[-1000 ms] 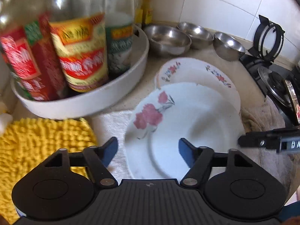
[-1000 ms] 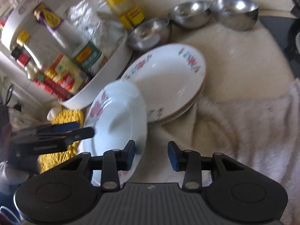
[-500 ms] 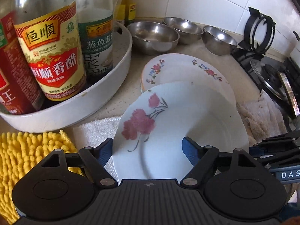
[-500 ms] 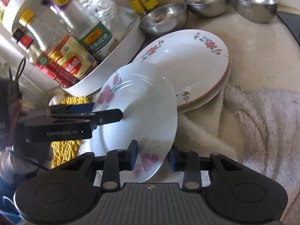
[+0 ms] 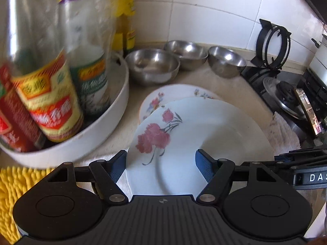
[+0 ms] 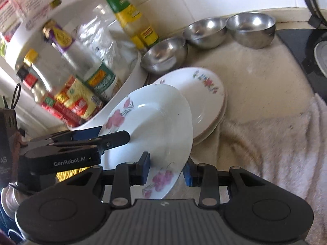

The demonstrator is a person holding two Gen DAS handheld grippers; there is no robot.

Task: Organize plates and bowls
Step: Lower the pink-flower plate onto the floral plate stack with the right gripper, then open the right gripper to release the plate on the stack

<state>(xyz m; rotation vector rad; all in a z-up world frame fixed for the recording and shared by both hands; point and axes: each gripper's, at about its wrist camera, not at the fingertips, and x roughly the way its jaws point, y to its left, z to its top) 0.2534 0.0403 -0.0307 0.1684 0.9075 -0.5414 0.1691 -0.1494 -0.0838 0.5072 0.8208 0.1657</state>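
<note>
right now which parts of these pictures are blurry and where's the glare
Left wrist view: the sauce bottles in the white tray are motion-smeared, labels unreadable, while the rose plate and steel bowls stay fairly sharp. Right wrist view: mild blur overall, strongest on the bottles; bright highlights sit inside the bowls. Both show fisheye bending at the edges.
</note>
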